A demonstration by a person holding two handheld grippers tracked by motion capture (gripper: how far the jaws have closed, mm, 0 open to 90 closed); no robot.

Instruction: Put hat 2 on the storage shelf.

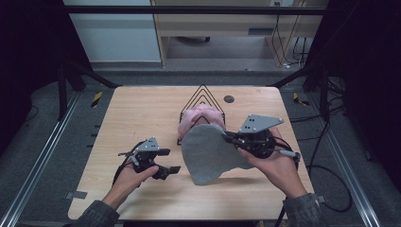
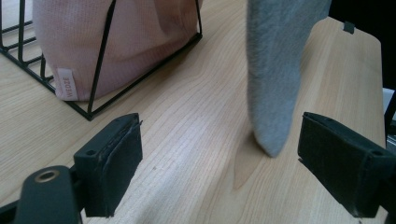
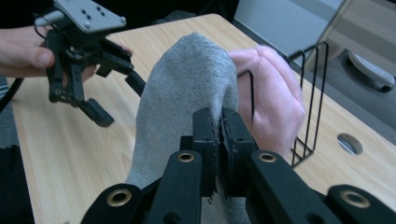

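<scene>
- Left tongs [image 1: 163, 161], near edge of the tabletop [image 1: 142, 109]: jaws spread wide, nothing between them, held low over the bare wood. In the left gripper view the black pads are blocky, matte, with a ribbed inner face.
- Right tongs [image 1: 227, 137], right of centre: jaws pressed together on the rim of a grey beanie [image 1: 210, 153]. The right gripper view shows fabric pinched flat between the two pads.
- Grey beanie: hangs from that pinch in a broad rounded lobe. Its lower tip is at or just above the wood; contact unclear. Fleecy, fuzzy nap, matte.
- Handling, as judgement: light, limp, no stiffness of its own. It drapes and swings from whatever point holds it. Not fragile. The nap should grip the pads well; slip unlikely. Best hold is the rim, a second pinch well apart from the first, so the opening can be spread or the fold kept flat.
- Behind it, mid-table: black wire rack [image 1: 202, 97], triangular frames in a row, thin rigid rod.
- Pink knit beanie [image 1: 201, 119] sits in the rack, soft, fine ribbed knit, small white label [image 2: 66, 84] at its hem.
- Tabletop: pale wood-grain laminate, smooth, with a round grommet hole [image 1: 229, 99] at the far side.
</scene>
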